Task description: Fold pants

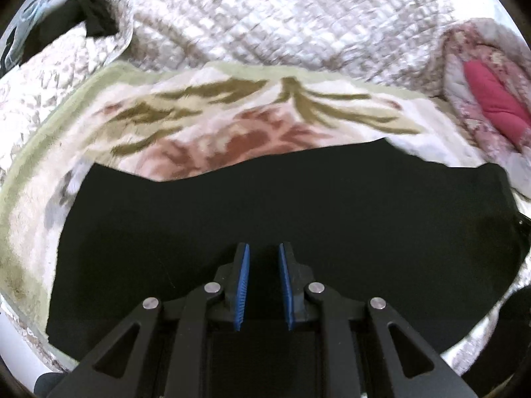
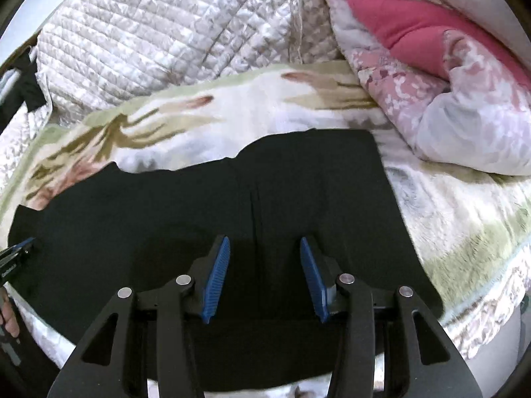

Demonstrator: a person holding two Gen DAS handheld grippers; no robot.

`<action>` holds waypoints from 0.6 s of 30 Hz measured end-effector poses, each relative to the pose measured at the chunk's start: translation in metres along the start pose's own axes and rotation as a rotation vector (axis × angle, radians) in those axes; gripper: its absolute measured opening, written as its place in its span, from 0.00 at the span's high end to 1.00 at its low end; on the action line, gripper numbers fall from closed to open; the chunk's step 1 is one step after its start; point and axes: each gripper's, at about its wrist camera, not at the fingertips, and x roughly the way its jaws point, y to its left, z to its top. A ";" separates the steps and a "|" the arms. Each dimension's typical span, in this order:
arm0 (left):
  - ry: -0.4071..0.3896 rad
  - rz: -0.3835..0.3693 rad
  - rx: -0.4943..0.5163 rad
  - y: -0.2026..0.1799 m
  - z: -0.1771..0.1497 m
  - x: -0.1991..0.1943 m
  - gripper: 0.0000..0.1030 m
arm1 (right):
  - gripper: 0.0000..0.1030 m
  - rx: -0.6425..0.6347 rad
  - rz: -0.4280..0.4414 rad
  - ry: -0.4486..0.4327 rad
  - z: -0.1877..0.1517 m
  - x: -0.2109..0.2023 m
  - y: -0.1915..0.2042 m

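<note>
Black pants [image 1: 298,199] lie flat on a floral blanket on a bed; they also fill the lower middle of the right wrist view [image 2: 232,205], with a seam running down the middle. My left gripper [image 1: 264,248] hovers over the pants, its blue-padded jaws a narrow gap apart and empty. My right gripper [image 2: 265,243] hovers over the pants, jaws wide open and empty. The tip of the left gripper [image 2: 20,248] shows at the left edge of the right wrist view, over the pants' left end.
A floral blanket [image 1: 232,119] lies under the pants. A white quilted cover [image 2: 149,43] is bunched behind. A pink flowered duvet with a red lining [image 2: 431,66] is heaped at the right. A dark garment [image 1: 83,16] lies at the far left.
</note>
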 end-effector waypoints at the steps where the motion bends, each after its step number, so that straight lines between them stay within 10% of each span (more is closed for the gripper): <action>1: -0.001 -0.005 -0.003 0.001 0.000 0.002 0.79 | 0.57 -0.006 0.000 -0.008 0.002 -0.004 0.003; 18: -0.023 -0.013 -0.002 -0.004 -0.021 -0.030 0.79 | 0.55 -0.181 0.212 0.042 -0.040 -0.018 0.082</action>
